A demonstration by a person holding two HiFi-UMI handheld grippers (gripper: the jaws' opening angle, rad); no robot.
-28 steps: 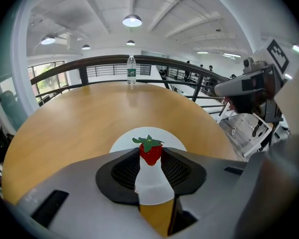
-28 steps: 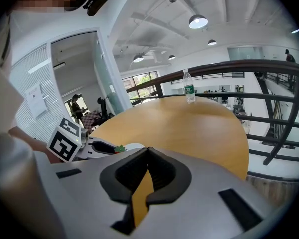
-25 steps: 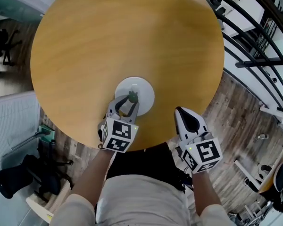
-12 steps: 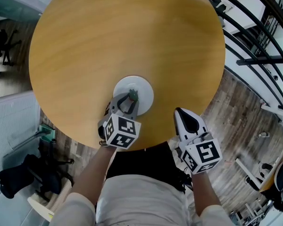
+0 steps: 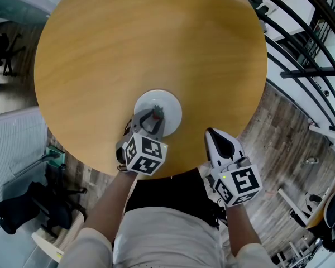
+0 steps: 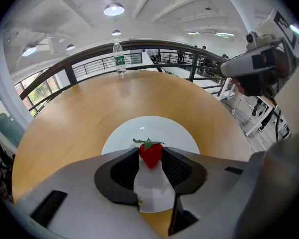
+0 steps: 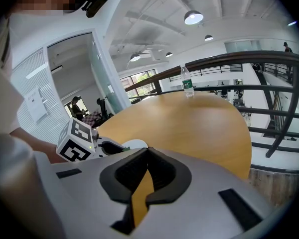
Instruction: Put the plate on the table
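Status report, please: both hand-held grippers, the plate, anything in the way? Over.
Left hand-held gripper opening, strawberry between its jaws, touching both. Right hand-held gripper shut, empty. Plate flat on table. Bottle at far edge, not in the way.

We see a round wooden table mid-frame. Wood-plank floor runs from 3 to 5 o'clock, curved black railing sits at 2, and a white slatted panel at 9. Round ceiling lamps are lit, with windows beyond.
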